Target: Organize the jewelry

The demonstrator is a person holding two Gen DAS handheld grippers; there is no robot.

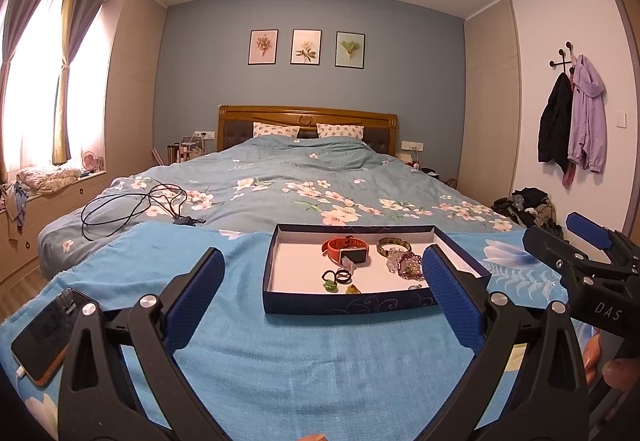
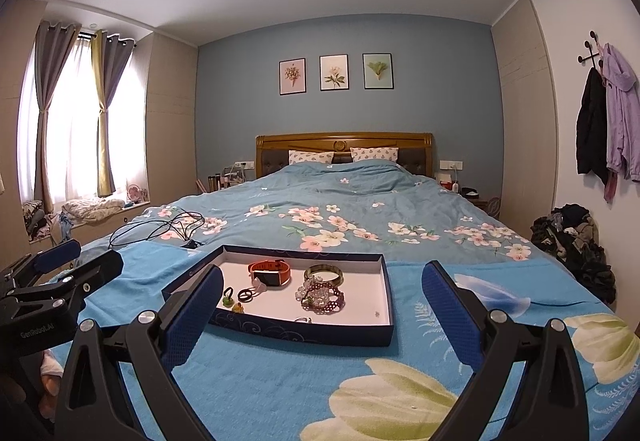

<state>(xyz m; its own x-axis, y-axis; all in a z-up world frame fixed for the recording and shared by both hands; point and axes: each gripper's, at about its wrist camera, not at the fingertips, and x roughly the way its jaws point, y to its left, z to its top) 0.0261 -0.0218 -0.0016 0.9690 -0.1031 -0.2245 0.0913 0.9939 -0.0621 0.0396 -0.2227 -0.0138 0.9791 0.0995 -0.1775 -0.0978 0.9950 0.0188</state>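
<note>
A shallow dark-blue tray [image 1: 344,303] [image 2: 304,333] with a white floor lies on a blue towel [image 1: 320,369] at the foot of the bed. In it are an orange smartwatch [image 1: 346,251] [image 2: 272,273], a greenish bangle [image 1: 394,244] [image 2: 324,273], a heap of bead bracelets [image 1: 404,265] [image 2: 320,295], dark rings [image 1: 338,276] [image 2: 244,295] and a silver ring [image 2: 304,319]. My left gripper [image 1: 322,253] is open, just short of the tray's near wall. My right gripper [image 2: 324,269] is open too, to the tray's near right. Neither holds anything.
A phone [image 1: 44,333] on a charging lead lies at the towel's left edge. A tangle of black cable [image 1: 136,209] sits on the floral duvet beyond. A clothes pile [image 2: 572,241] is on the floor to the right. A hand [image 1: 616,373] grips the right handle.
</note>
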